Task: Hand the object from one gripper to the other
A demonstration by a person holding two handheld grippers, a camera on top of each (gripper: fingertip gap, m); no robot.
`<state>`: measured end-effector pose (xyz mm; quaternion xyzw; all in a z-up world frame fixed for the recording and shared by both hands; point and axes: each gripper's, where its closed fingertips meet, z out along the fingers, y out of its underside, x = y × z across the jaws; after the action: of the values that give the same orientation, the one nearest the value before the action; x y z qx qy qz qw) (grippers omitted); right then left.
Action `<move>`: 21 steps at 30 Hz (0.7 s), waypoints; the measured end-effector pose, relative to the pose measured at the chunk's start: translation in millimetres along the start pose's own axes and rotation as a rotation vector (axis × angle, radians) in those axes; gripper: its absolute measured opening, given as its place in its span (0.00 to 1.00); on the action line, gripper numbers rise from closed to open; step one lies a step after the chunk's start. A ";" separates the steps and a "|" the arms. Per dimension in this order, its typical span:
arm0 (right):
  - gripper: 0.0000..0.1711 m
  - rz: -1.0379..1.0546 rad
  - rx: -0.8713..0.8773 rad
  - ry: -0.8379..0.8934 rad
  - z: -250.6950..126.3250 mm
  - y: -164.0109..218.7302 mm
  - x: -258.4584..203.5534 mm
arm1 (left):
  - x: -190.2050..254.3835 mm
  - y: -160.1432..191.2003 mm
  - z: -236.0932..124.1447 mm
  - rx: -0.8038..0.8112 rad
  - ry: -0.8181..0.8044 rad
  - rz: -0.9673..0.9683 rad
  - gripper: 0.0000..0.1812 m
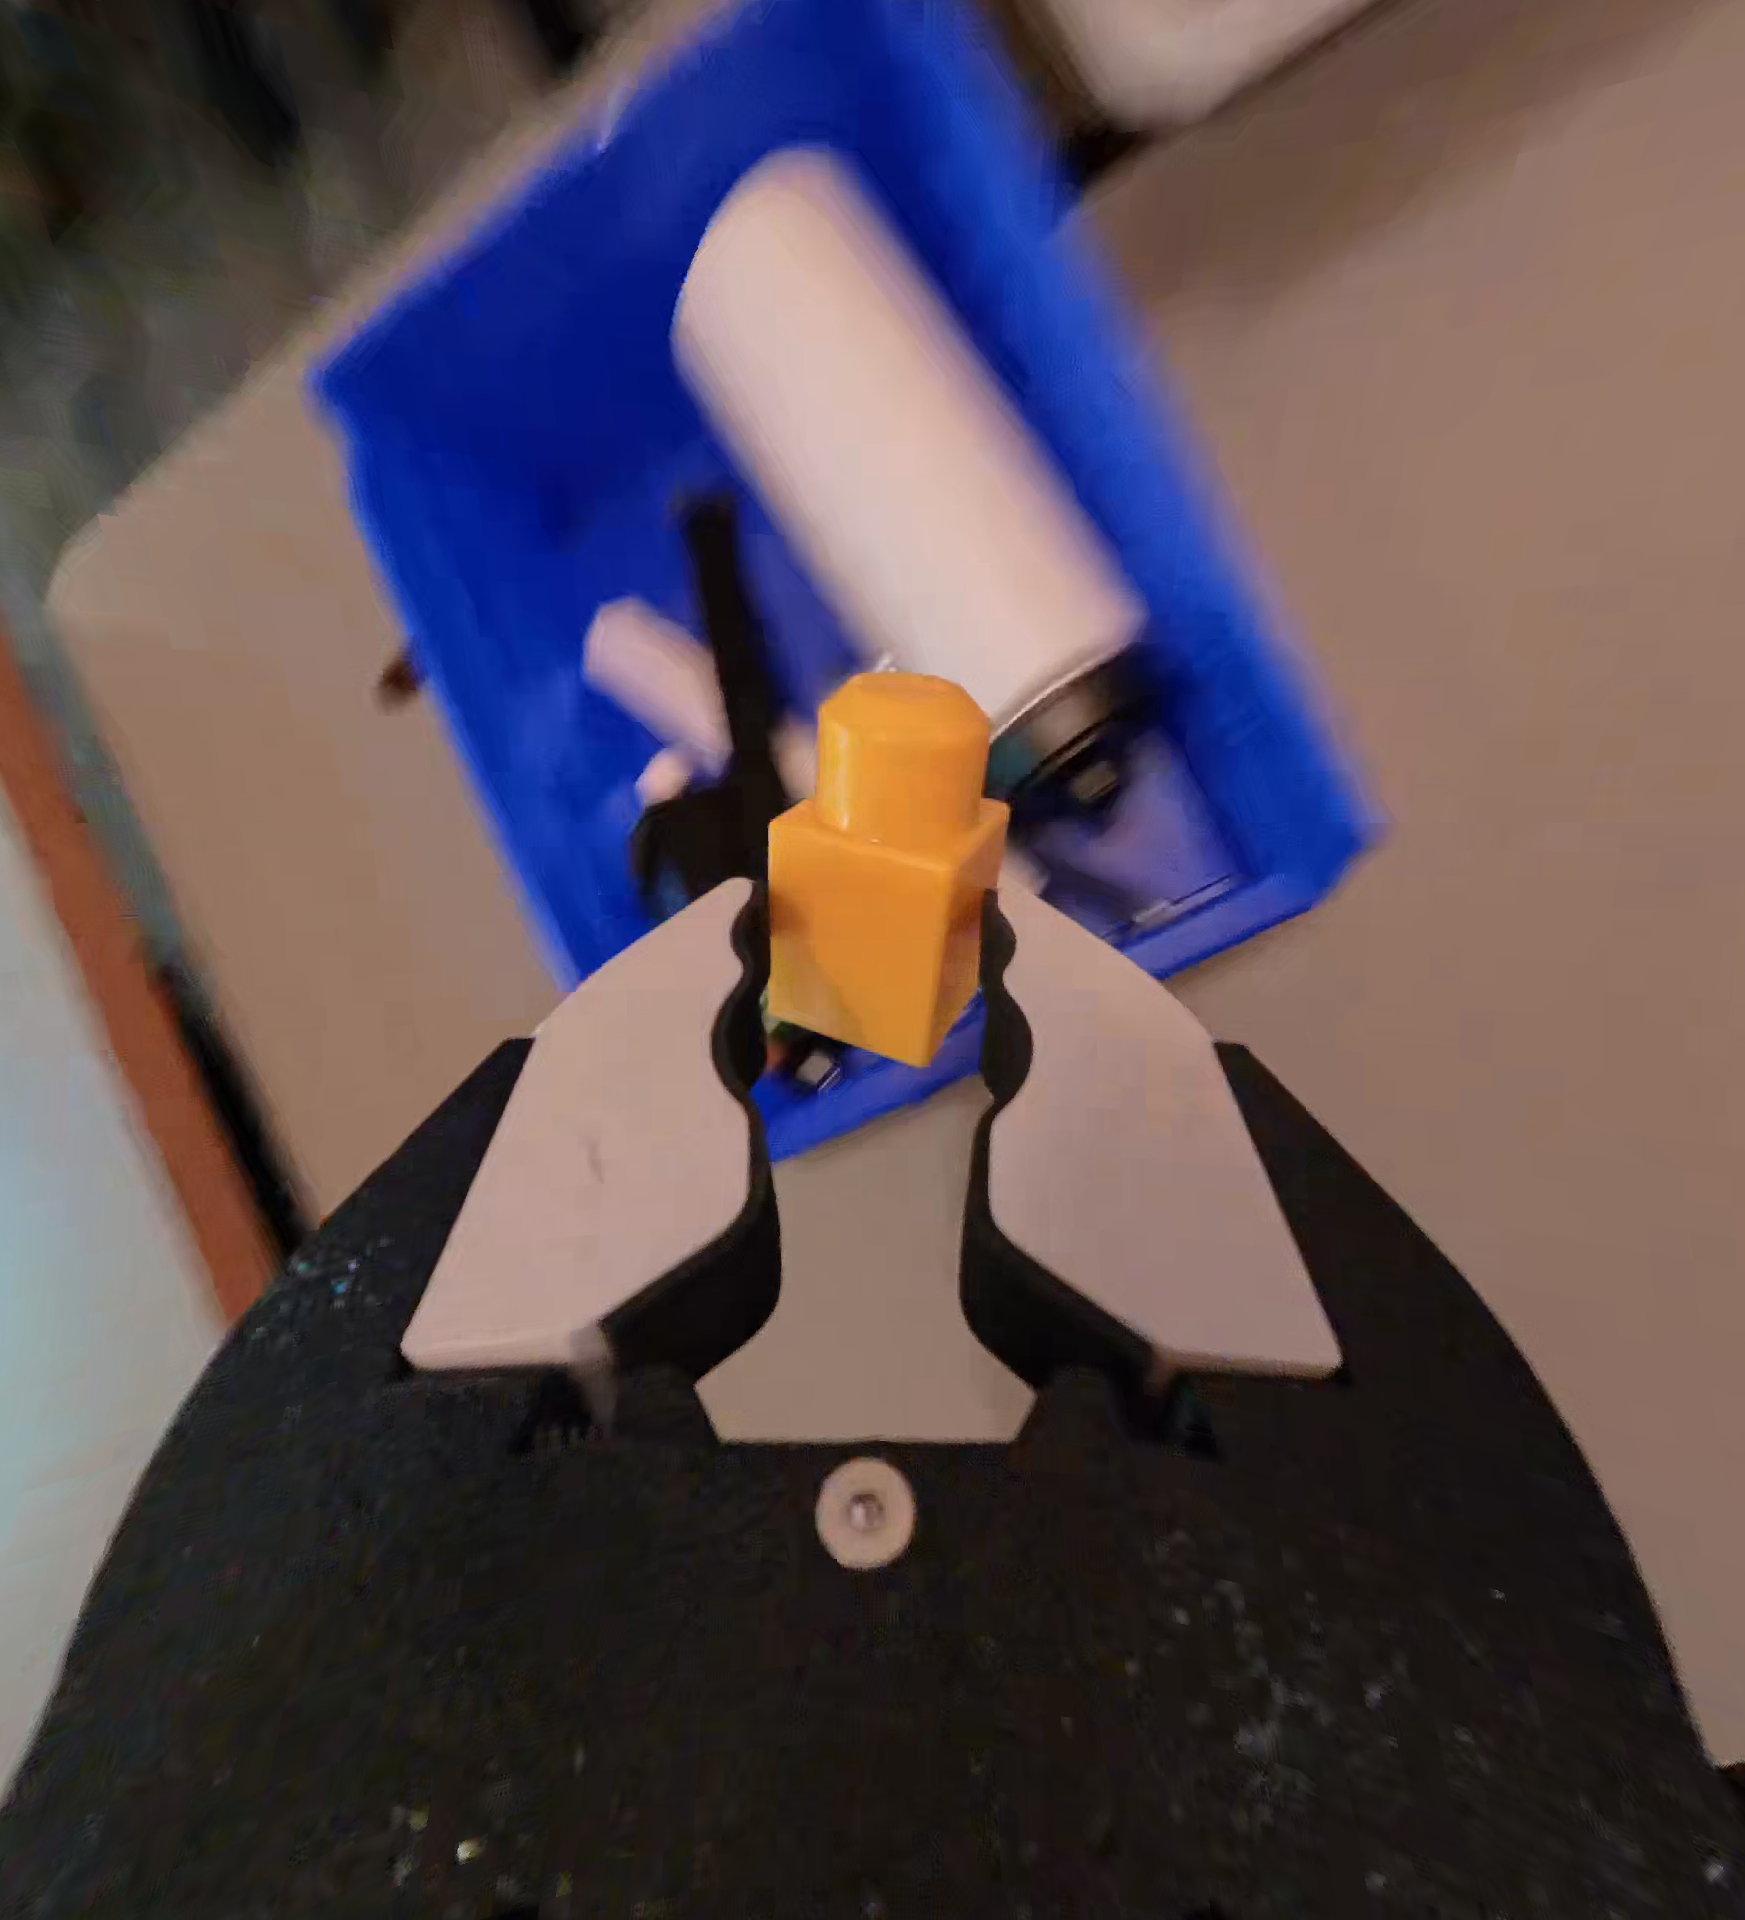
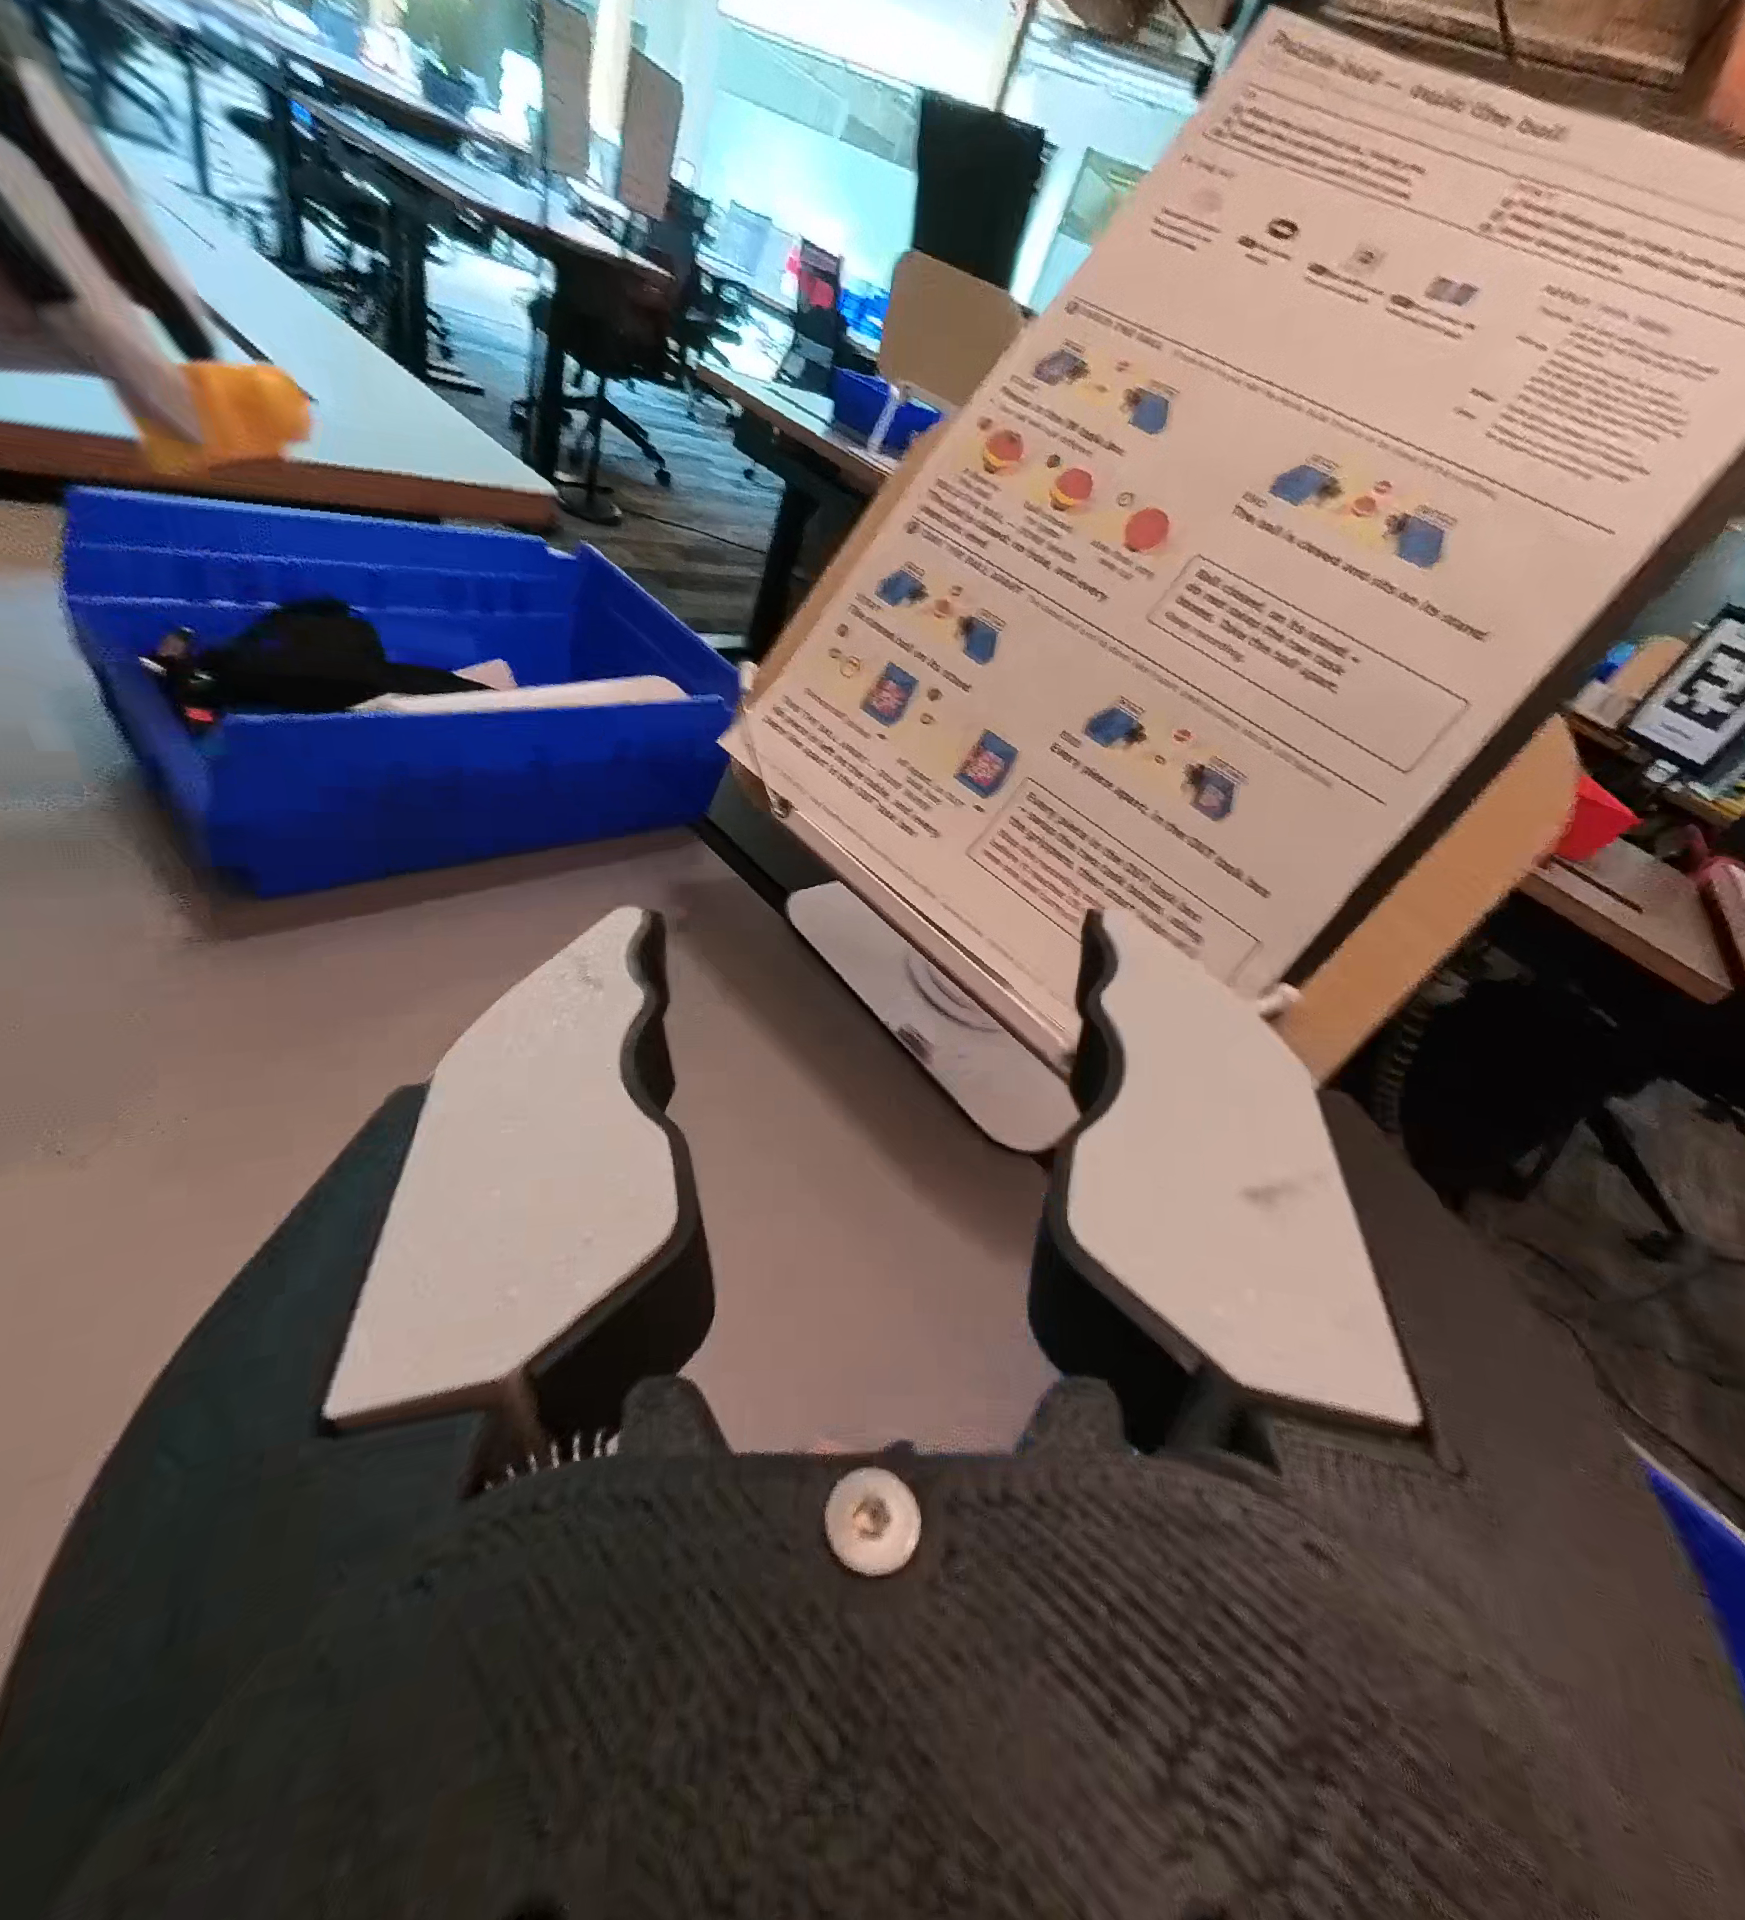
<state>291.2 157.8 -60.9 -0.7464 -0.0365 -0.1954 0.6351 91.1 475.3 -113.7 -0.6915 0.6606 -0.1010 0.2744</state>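
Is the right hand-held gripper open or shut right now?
Open. The right hand-held gripper has its fingers spread wide, nothing between them, only the grey tabletop showing through the gap.

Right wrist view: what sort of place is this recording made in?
Probably a shared workshop or lab in an open office: rows of long desks with office chairs, an instruction board on a stand, and a blue parts bin.

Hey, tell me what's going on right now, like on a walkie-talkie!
Left tool shut on orange block, above blue bin. Right tool open, empty, apart from block. Nothing between them.
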 end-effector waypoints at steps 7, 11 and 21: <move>0.45 0.130 0.272 -0.337 27.3 -49.0 -88.6 | 143.9 -100.7 -85.0 0.775 0.679 -0.068 0.21; 0.45 0.204 0.245 -0.313 44.9 -23.1 -118.5 | 203.0 -104.3 -62.3 0.927 0.878 -0.059 0.21; 0.31 0.323 0.262 -0.216 36.4 32.3 -126.1 | 279.9 -88.7 2.2 1.027 0.941 -0.008 0.21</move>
<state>193.7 211.2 -137.9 -0.6704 -0.0095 -0.0038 0.7420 198.2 202.6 -132.4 -0.3593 0.5754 -0.6905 0.2511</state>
